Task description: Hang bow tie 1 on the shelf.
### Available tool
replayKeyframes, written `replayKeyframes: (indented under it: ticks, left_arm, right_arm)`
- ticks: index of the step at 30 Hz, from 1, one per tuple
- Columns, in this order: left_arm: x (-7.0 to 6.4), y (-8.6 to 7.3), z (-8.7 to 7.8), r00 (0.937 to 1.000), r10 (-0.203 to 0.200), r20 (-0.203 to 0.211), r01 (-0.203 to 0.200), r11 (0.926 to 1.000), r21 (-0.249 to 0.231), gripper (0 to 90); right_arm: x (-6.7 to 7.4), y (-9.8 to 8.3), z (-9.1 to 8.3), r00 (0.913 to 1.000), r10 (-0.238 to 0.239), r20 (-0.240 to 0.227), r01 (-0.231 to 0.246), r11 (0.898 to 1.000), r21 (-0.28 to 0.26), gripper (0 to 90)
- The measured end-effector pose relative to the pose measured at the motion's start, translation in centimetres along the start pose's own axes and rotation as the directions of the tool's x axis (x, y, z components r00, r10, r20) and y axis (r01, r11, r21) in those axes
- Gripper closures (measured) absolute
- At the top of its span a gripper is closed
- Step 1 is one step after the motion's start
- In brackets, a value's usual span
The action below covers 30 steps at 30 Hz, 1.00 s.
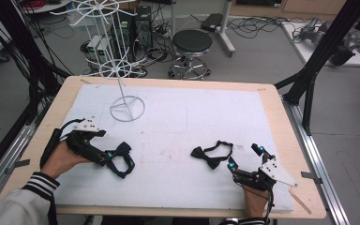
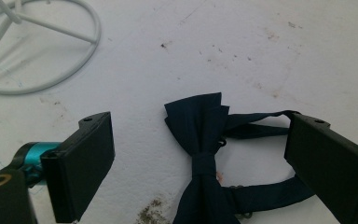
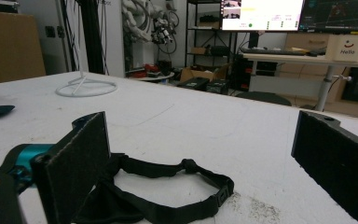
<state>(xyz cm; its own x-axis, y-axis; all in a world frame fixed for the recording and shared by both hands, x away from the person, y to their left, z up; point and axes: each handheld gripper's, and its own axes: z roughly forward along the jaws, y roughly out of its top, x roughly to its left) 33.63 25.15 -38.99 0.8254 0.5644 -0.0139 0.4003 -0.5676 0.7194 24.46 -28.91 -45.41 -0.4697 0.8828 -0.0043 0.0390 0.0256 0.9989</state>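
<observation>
My left tongs (image 1: pixel 108 157) stand wide open, empty, straddling the dark navy fabric bow tie (image 2: pixel 200 154) near the desk's (image 1: pixel 267 101) left front edge. It looks light and limp; I'd pinch its stitched centre knot. My right tongs (image 1: pixel 244 157), also gaping and empty, flank a second black strapped bow tie (image 1: pixel 211 156) toward the right front.

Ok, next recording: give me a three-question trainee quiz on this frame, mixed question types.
1. How many bow ties lie on the table?
2. True or false: the left gripper is shut on the bow tie near it.
3. What touches the white wire rack's ring base? A) a bow tie B) a gripper C) neither

Key:
1. Two: the left bow tie and the right bow tie.
2. False: its jaws stand open either side of it.
3. C. The right gripper is also open.
</observation>
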Motion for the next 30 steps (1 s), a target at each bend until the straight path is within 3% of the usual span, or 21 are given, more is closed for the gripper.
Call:
replayKeyframes:
  ticks: [5,9,13,16,21,30]
  left_arm:
    - [0.1,0.0,0.5,0.9999,-0.007,0.012,0.007,0.9995,0.032,10.2]
    - [-0.1,0.0,1.0,0.9995,0.012,0.030,-0.014,0.9974,0.071,14.0]
    - [-0.3,0.0,1.6,0.9992,0.018,0.037,-0.022,0.9935,0.112,15.3]
    - [-0.4,0.0,2.0,0.9988,0.021,0.045,-0.027,0.9898,0.140,21.3]
    - [-0.4,-0.1,2.4,0.9989,0.031,0.036,-0.037,0.9806,0.192,24.4]
    - [-0.5,0.0,3.1,0.9999,0.015,0.006,-0.016,0.9733,0.229,34.8]
  right_arm:
    - [0.0,0.0,0.0,1.0000,0.000,-0.001,0.000,1.000,0.000,3.5]
    - [0.0,0.0,0.0,1.0000,-0.001,0.001,0.001,1.000,-0.002,3.5]
    - [-0.1,0.0,0.0,1.0000,-0.003,0.001,0.003,1.000,-0.004,3.5]
    - [-0.1,0.0,0.0,1.0000,-0.006,0.002,0.006,1.000,-0.007,3.5]
    - [-0.1,0.0,0.0,1.0000,-0.007,0.002,0.007,1.000,-0.009,3.5]
    - [-0.1,0.0,0.0,1.0000,0.000,0.004,0.000,1.000,-0.007,3.5]
